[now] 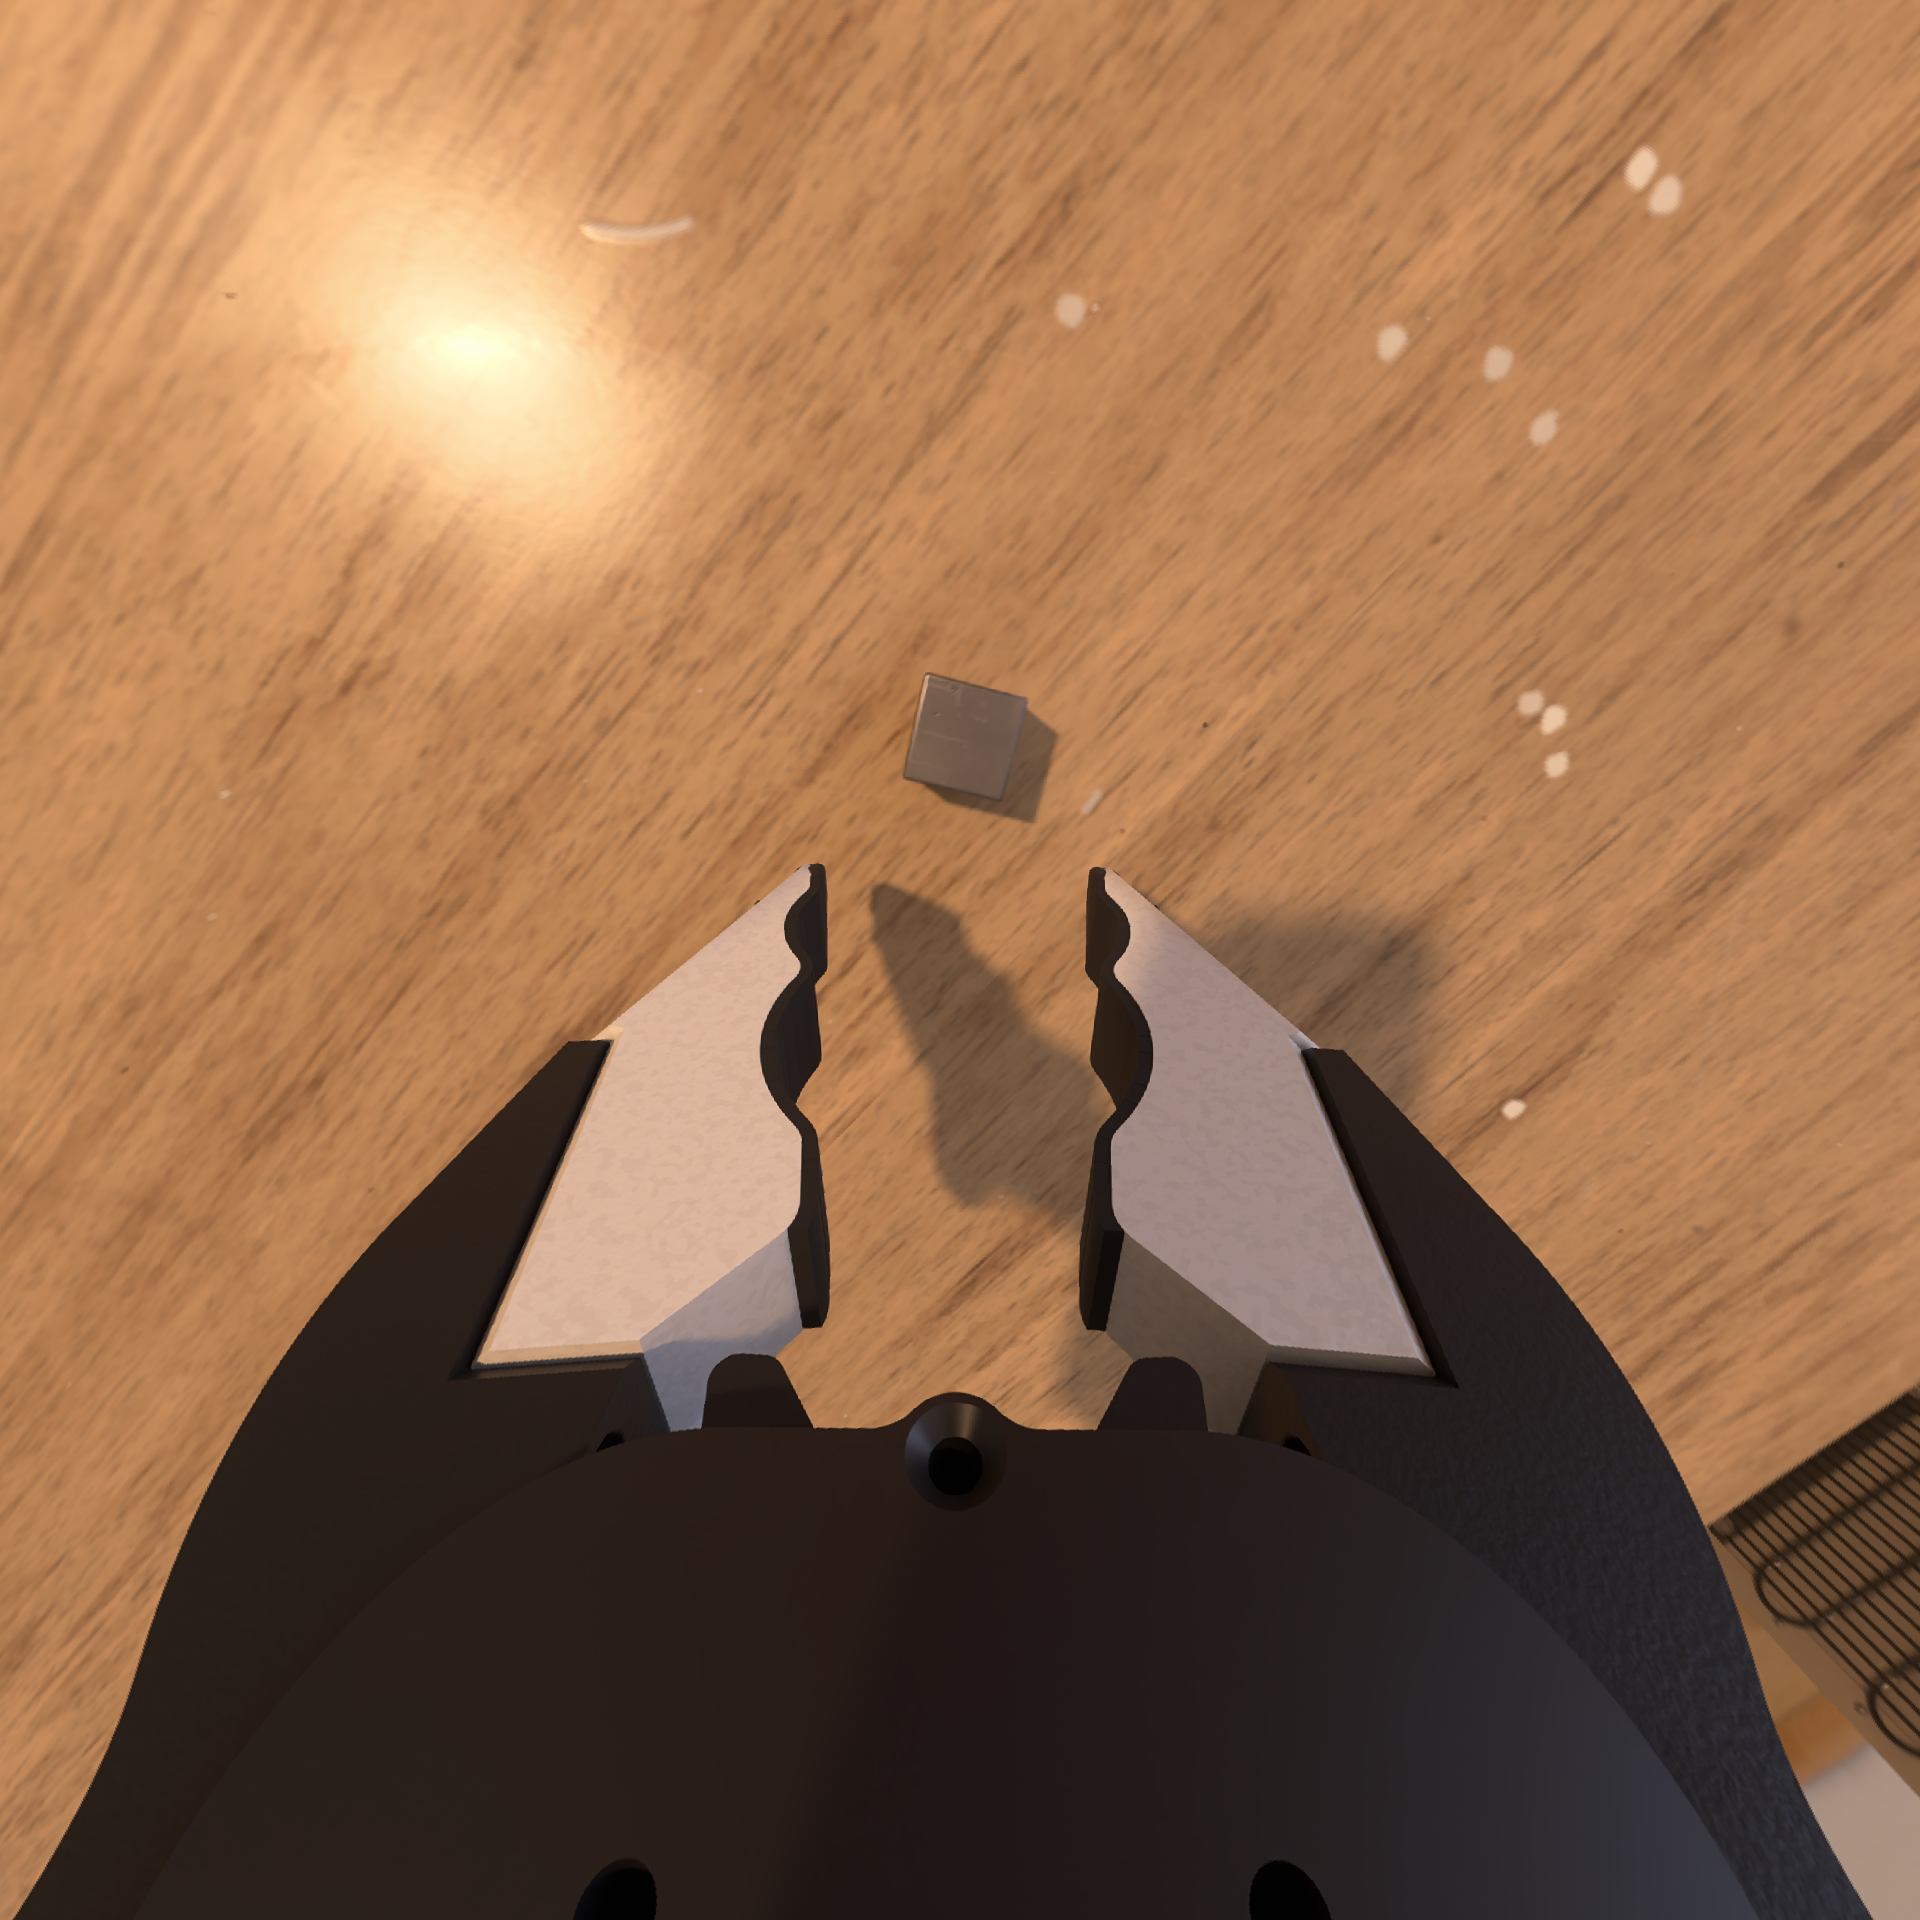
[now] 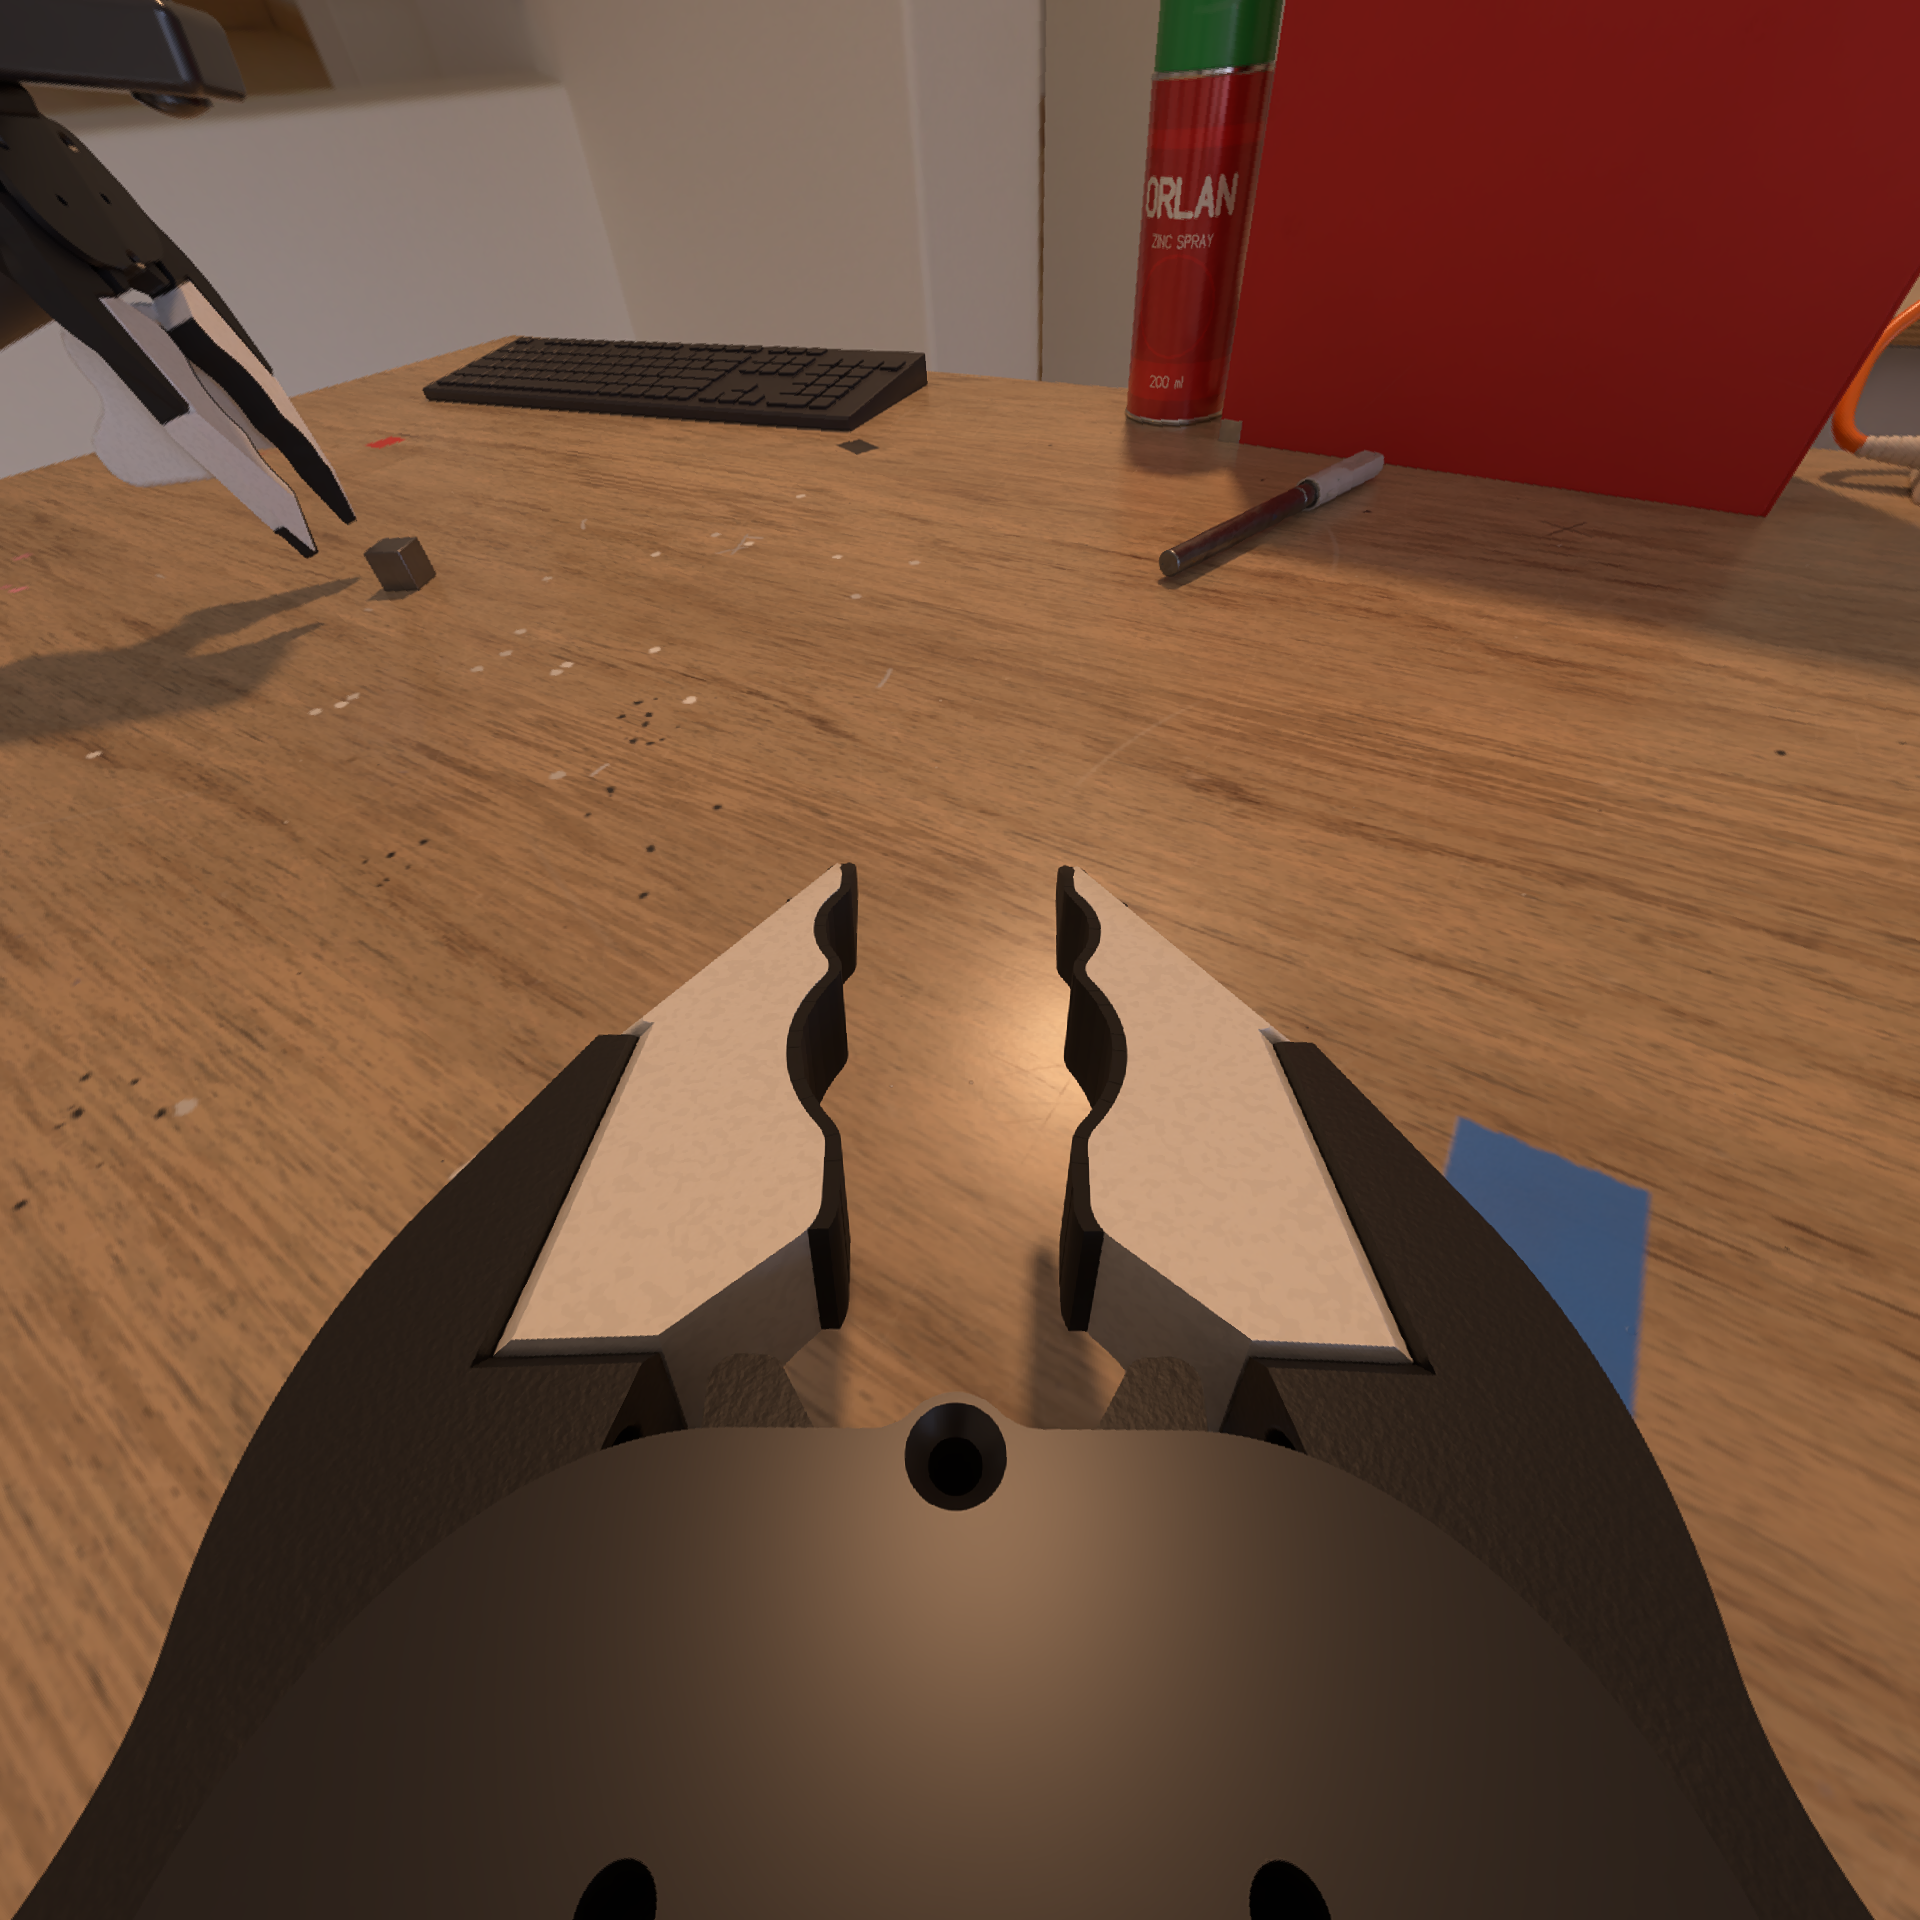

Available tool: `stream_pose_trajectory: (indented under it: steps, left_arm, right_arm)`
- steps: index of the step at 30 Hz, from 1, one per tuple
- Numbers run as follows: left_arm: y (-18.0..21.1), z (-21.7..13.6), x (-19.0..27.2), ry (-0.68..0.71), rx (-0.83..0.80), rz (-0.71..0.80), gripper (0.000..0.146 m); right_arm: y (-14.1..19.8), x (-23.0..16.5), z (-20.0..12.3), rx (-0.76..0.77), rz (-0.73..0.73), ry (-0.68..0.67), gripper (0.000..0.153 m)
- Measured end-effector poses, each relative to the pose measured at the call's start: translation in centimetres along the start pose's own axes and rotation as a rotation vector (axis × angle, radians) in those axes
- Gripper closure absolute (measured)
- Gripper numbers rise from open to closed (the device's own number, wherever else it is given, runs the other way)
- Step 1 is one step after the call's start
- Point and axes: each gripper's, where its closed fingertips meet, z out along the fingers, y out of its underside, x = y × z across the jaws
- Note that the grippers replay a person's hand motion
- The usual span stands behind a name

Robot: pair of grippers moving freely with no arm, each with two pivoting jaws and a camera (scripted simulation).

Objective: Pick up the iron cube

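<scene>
The iron cube is small, grey and metallic. It rests on the wooden table, just ahead of my left gripper, which is open, empty and points steeply down at the table, its fingertips short of the cube. In the right wrist view the cube lies at the far left, with the left gripper hovering just to its left, fingertips close to it but apart. My right gripper is open and empty, low over the table's near part, far from the cube.
A black keyboard lies at the table's back. A red and green spray can stands beside a large red box. A dark pen lies in front of them. A blue sheet lies by my right gripper.
</scene>
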Motion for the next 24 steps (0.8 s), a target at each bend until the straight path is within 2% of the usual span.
stream_pose_trajectory:
  steps: [2,3,5,6,11,16,21,24]
  left_arm:
    - [-0.1,0.4,0.4,0.035,-0.011,0.003,0.098]
    - [0.1,0.8,0.3,0.032,-0.029,0.009,0.105]
    - [0.5,1.5,0.0,-0.005,-0.086,0.034,0.137]
    - [0.3,1.7,0.0,-0.008,-0.075,0.039,0.146]
    - [0.2,1.8,0.0,-0.025,-0.036,0.041,0.146]
    - [0.3,0.2,0.3,-0.040,0.026,0.024,0.145]
    - [-0.6,-2.4,1.1,-0.033,0.085,0.081,0.107]
    - [-1.7,-3.0,1.5,-0.005,0.086,0.124,0.101]
  right_arm:
    - [0.0,0.0,0.0,-0.002,0.007,-0.003,0.115]
    - [0.1,0.0,0.1,-0.004,0.009,-0.005,0.115]
    - [0.1,0.0,0.1,-0.008,0.009,-0.008,0.115]
    - [0.1,0.0,0.1,-0.009,0.007,-0.008,0.115]
    - [0.1,0.0,0.1,-0.010,0.009,-0.006,0.116]
    - [0.1,0.2,-0.1,-0.006,0.013,-0.005,0.117]
    - [0.2,0.0,-0.1,-0.010,0.007,-0.008,0.118]
    - [0.1,-0.2,0.0,-0.013,0.000,-0.011,0.118]
